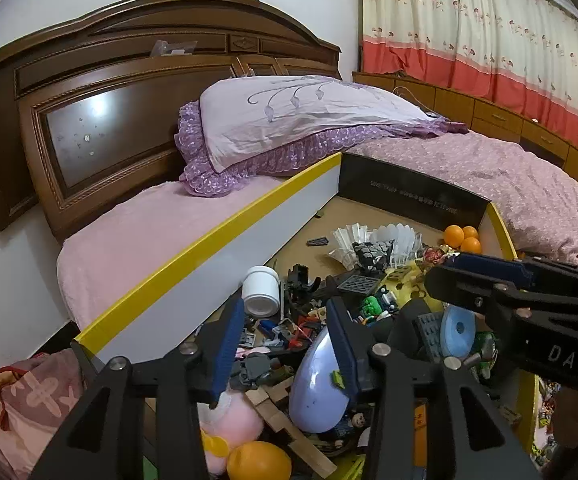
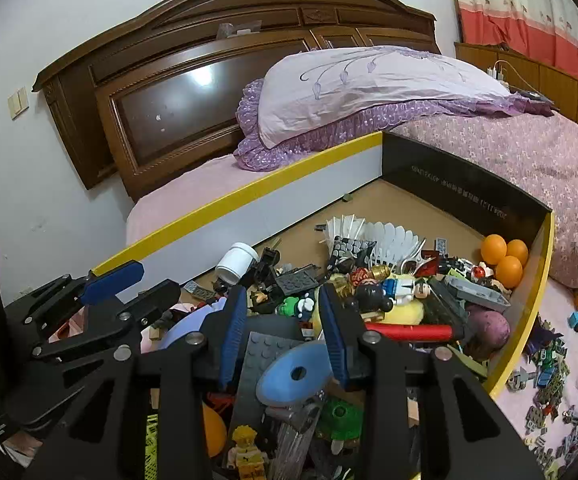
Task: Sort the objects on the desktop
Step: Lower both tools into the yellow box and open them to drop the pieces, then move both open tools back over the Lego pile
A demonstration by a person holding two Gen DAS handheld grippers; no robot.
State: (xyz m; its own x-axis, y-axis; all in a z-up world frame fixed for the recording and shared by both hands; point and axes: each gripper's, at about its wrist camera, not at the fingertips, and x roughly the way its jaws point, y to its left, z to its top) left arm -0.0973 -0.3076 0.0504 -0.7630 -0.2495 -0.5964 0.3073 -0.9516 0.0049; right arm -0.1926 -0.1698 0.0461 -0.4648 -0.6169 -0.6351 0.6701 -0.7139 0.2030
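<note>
Hovering released over a toy heap, the left claw [image 1: 285, 344] straddled a lilac shell [image 1: 317, 384] while the right claw [image 2: 283, 332] hung open above a blue disc [image 2: 293, 376], neither gripping. A clean pick probably meant settling on one loose piece, then closing. The yellow-rimmed box [image 2: 249, 192] on the bed [image 2: 529, 148] held bricks, figures, shuttlecocks [image 2: 385, 240], a white jar [image 2: 235, 262] and orange balls [image 2: 503, 256].
</note>
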